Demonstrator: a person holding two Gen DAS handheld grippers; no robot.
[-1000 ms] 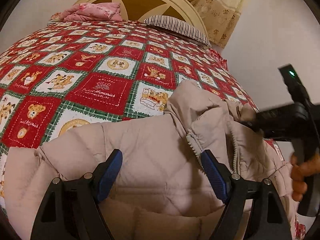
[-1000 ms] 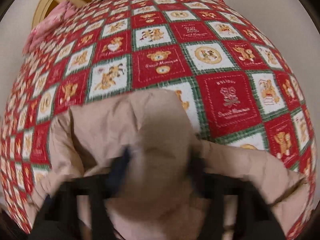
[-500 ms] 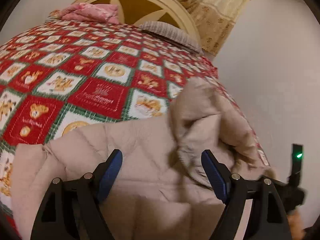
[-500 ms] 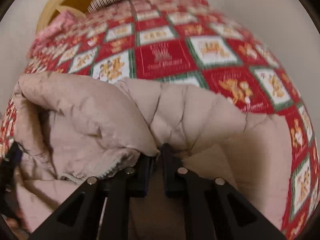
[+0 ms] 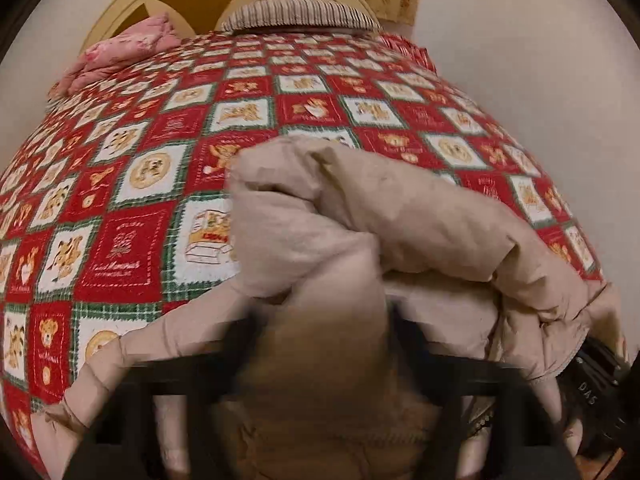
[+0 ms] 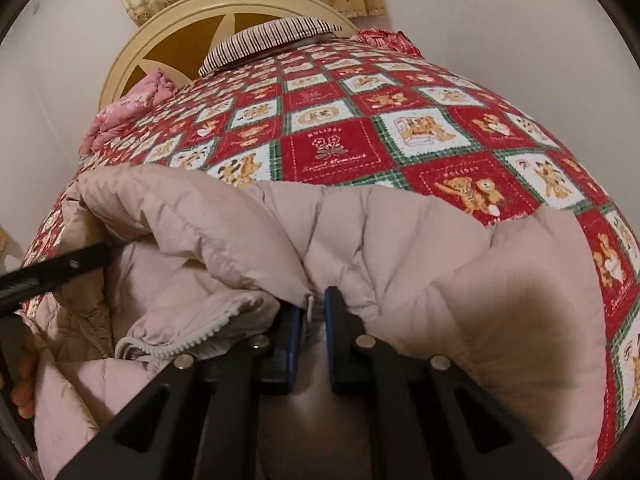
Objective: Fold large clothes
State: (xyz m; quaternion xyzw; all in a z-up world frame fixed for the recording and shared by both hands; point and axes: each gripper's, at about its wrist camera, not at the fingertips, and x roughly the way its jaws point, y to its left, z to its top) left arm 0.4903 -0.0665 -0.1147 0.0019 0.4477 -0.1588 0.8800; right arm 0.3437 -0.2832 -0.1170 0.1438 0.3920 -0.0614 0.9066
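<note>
A pale beige quilted puffer jacket [image 6: 420, 248] lies on a bedspread [image 6: 360, 136] of red and white squares with green plaid borders and tan teddy bears. Beyond the bedspread: a brown-and-white striped pillow [image 6: 272, 38], a pink floral blanket [image 6: 128, 108], a cream headboard [image 6: 168, 28].

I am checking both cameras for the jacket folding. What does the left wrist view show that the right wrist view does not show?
Only the left wrist view: the left gripper, blurred, jaws just closing around a bunch of the beige jacket.

Only the right wrist view: the right gripper shut on the jacket's edge, and the white zipper.

Both: the red patchwork quilt, striped pillow, pink blanket, headboard.
</note>
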